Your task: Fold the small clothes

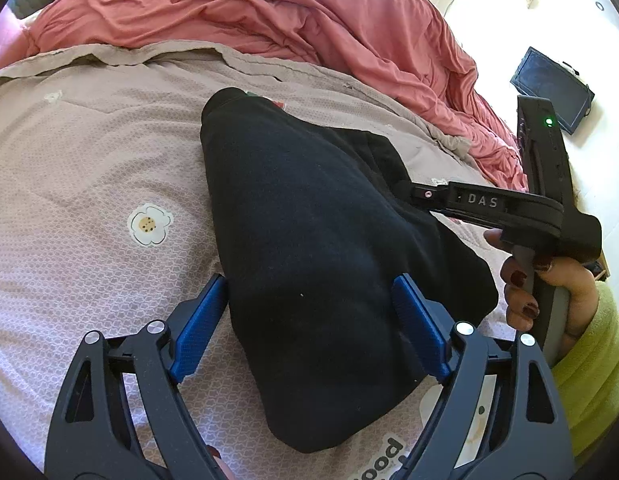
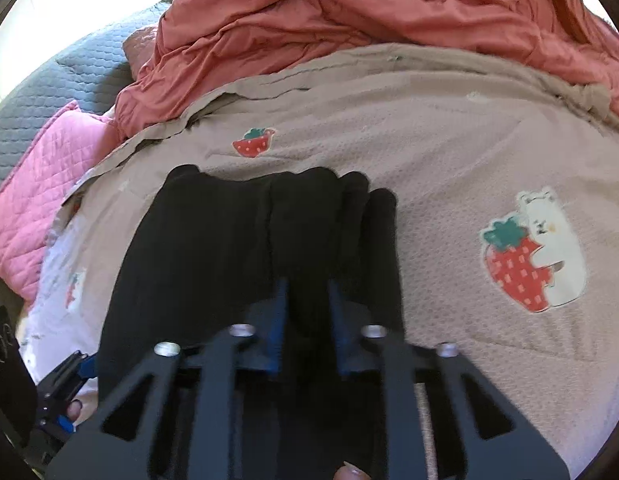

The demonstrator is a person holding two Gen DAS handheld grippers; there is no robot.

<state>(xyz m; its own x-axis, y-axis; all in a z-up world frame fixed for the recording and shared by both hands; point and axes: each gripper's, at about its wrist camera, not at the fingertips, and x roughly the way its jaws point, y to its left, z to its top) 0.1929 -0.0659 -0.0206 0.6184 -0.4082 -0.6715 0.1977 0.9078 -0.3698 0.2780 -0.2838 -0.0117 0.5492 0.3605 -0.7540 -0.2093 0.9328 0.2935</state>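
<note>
Left hand-held gripper (image 1: 309,304): blue fingers apart, straddling black garment | right hand-held gripper (image 2: 307,312): fingers clamped on a fold of it | black garment (image 1: 309,248): lies folded on beige bedspread (image 1: 89,168) | pink quilt (image 2: 49,184): at edge.

your right gripper (image 2: 307,304) pinches a fold of the black garment (image 2: 237,248) at frame centre — strawberry patch (image 2: 521,268) sits right.

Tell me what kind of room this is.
Most likely a bedroom. The black garment lies on a bed under a taupe bedspread with strawberry patches, a rumpled coral duvet heaped behind it and a pink quilted blanket beside it.
</note>
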